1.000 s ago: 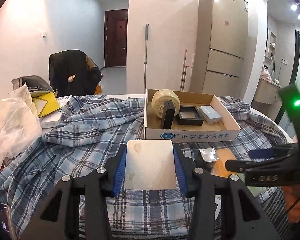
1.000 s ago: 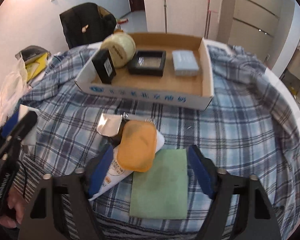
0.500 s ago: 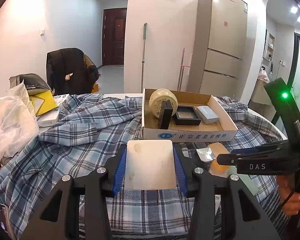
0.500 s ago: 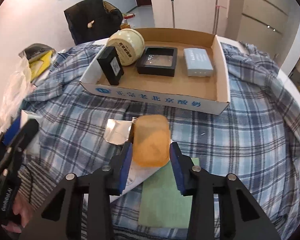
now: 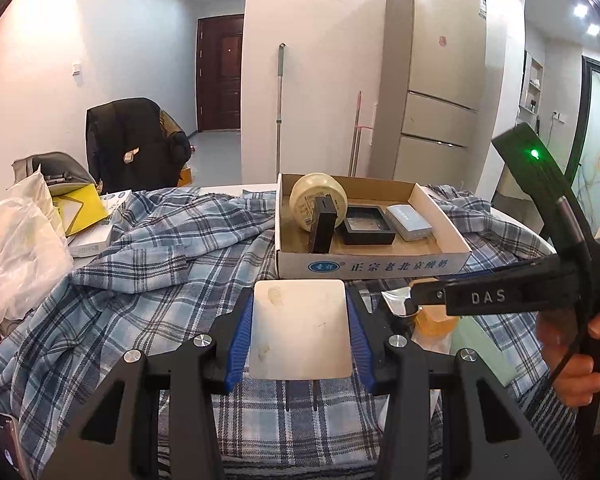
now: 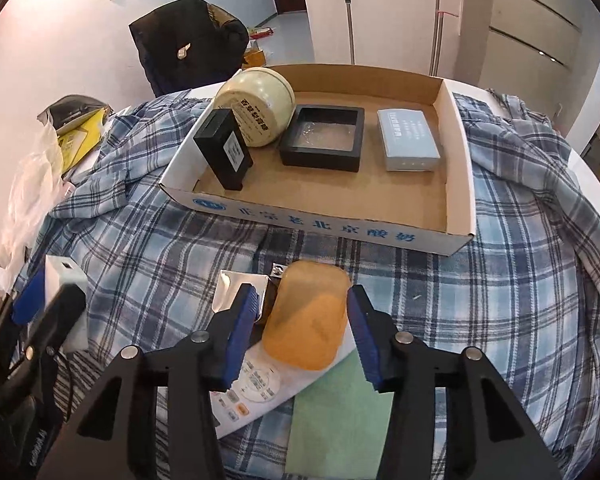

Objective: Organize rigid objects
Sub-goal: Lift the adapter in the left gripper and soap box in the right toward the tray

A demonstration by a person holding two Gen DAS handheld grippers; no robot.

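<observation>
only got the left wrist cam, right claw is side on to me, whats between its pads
Observer: An orange oval case, lined up between the right claw pads.
Operator: gripped yet
Observer: Not firmly. The jaws have just been closing in, then eased open a touch, and a thin gap shows beside one pad.
Operator: anything under the case
Observer: A white tube, with a green sheet next to it.
</observation>
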